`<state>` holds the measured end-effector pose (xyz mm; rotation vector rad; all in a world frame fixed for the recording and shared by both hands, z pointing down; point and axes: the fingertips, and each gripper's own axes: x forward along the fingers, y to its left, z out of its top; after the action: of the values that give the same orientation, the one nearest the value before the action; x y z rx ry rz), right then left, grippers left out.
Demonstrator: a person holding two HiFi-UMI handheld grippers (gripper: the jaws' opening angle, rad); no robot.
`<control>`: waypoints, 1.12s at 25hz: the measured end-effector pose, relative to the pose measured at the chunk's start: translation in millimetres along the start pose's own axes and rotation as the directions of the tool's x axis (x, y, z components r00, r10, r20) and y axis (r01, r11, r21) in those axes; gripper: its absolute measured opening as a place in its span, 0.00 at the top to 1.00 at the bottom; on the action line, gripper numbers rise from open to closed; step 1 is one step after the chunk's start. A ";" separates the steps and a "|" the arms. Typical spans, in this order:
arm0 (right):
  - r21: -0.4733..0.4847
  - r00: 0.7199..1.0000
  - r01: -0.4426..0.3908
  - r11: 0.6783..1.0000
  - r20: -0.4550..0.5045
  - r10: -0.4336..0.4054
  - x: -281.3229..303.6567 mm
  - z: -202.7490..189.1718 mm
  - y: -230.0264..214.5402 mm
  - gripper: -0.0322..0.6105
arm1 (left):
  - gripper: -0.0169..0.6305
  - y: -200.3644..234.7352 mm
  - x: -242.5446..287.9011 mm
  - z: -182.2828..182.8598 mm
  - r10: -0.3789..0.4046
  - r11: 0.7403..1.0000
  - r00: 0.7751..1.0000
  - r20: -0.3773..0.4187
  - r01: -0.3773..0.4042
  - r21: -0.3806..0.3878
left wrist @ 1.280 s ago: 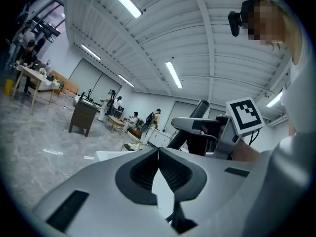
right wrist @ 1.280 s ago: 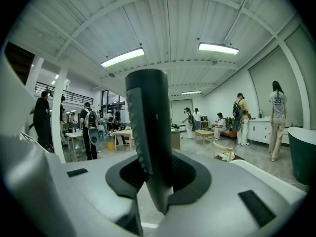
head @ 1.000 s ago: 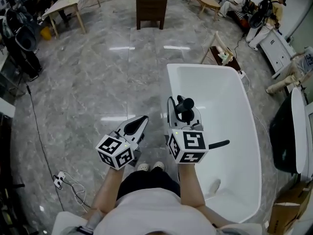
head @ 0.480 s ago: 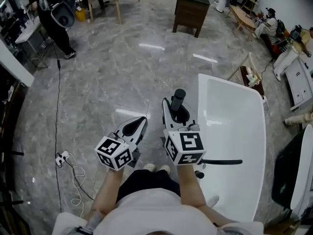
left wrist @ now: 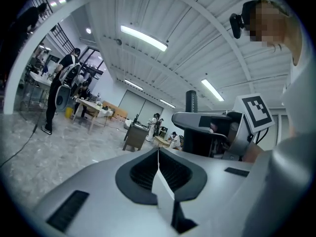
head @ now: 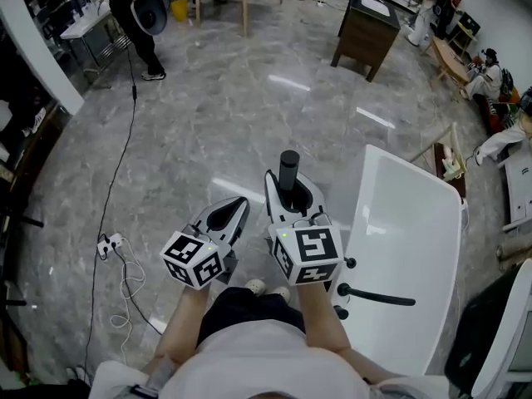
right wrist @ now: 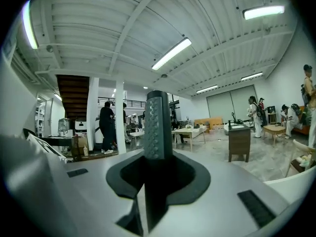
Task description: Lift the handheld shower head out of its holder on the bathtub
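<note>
1. Shower head (right wrist: 157,127): dark ribbed handle, upright, out of its holder, just left of the bathtub (head: 407,223) rim, over the floor.
2. R gripper (head: 291,191): jaws clamped on it, so the lift looks done.
3. L gripper (head: 226,217): jaws together, empty, further left of the bathtub.
4. Black tap (head: 374,296) sits on the bathtub rim; can't pick out the holder. Prob nothing left to do.

The handheld shower head (right wrist: 157,127) is dark grey with a dotted grip pattern. The bathtub (head: 416,214) is glossy white, the floor (head: 208,115) grey and marble-veined, the cabinet (head: 366,33) dark brown.
</note>
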<state>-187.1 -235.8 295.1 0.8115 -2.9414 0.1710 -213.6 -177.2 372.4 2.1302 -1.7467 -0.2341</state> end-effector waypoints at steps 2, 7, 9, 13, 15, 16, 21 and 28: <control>0.009 0.999 -0.050 0.999 0.004 0.050 6.4 2.1 14.9 0.79 | 0.95 7.1 -7.1 1.8 0.031 1.000 0.999 0.015 -0.031 -0.008; -0.008 0.990 -0.141 0.990 -0.009 0.141 16.3 -0.2 47.8 0.79 | 0.95 22.3 -21.4 4.7 0.089 0.996 0.995 0.043 -0.088 -0.023; 0.010 0.988 -0.153 0.988 -0.019 0.153 17.1 -3.7 50.4 0.79 | 0.95 26.1 -24.9 5.6 0.104 0.994 0.993 0.049 -0.103 -0.027; 0.063 0.989 -0.149 0.987 -0.009 0.150 14.0 -1.9 43.0 0.79 | 0.95 29.0 -27.9 4.8 0.121 0.992 0.991 0.054 -0.119 -0.039; 0.064 0.990 -0.139 0.988 0.004 0.139 9.8 1.1 39.1 0.79 | 0.95 25.9 -27.8 2.3 0.116 0.992 0.992 0.053 -0.114 -0.047; 0.065 0.991 -0.134 0.989 0.009 0.133 7.6 2.2 36.9 0.79 | 0.95 22.9 -26.9 0.8 0.110 0.993 0.993 0.051 -0.108 -0.050; 0.080 0.992 -0.128 0.989 0.023 0.127 2.5 2.0 33.1 0.79 | 0.95 12.7 -25.0 -2.8 0.089 0.995 0.995 0.042 -0.088 -0.044; 0.075 0.990 -0.140 0.987 0.030 0.138 2.5 0.0 39.1 0.79 | 0.95 12.7 -28.9 -2.8 0.091 0.995 0.995 0.046 -0.089 -0.035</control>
<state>-209.4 -203.7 292.0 0.6215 -3.0325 0.2874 -230.4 -150.7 376.8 2.0331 -1.8477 -0.2886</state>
